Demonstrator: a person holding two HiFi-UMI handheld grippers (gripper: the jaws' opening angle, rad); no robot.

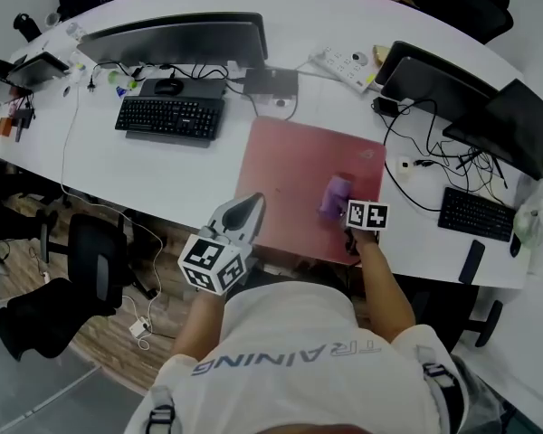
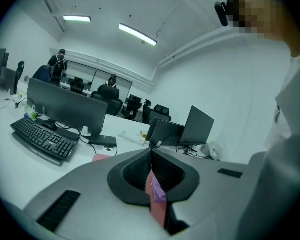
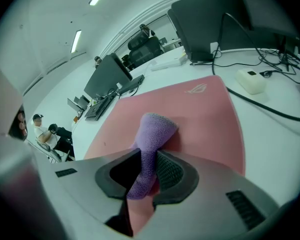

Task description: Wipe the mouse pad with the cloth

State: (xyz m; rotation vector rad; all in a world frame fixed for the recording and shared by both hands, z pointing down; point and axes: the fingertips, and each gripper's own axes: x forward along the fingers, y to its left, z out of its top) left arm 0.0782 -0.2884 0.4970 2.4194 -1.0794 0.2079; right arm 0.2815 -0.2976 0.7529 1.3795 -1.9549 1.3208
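A pink mouse pad (image 1: 290,170) lies on the white desk in front of me. On its near right part sits a bunched purple cloth (image 1: 335,195), and my right gripper (image 1: 344,213) is shut on it. In the right gripper view the cloth (image 3: 152,134) stands up between the jaws of the right gripper (image 3: 144,171), resting on the mouse pad (image 3: 200,109). My left gripper (image 1: 250,204) hovers at the pad's near left edge. Its jaws are pressed together on nothing in the left gripper view (image 2: 151,166).
A black keyboard (image 1: 170,116) and a monitor (image 1: 176,39) stand left of the pad. A power strip (image 1: 348,66), laptops, cables, a white adapter (image 3: 251,80) and a second keyboard (image 1: 475,213) crowd the right. An office chair (image 1: 90,251) stands below the desk edge.
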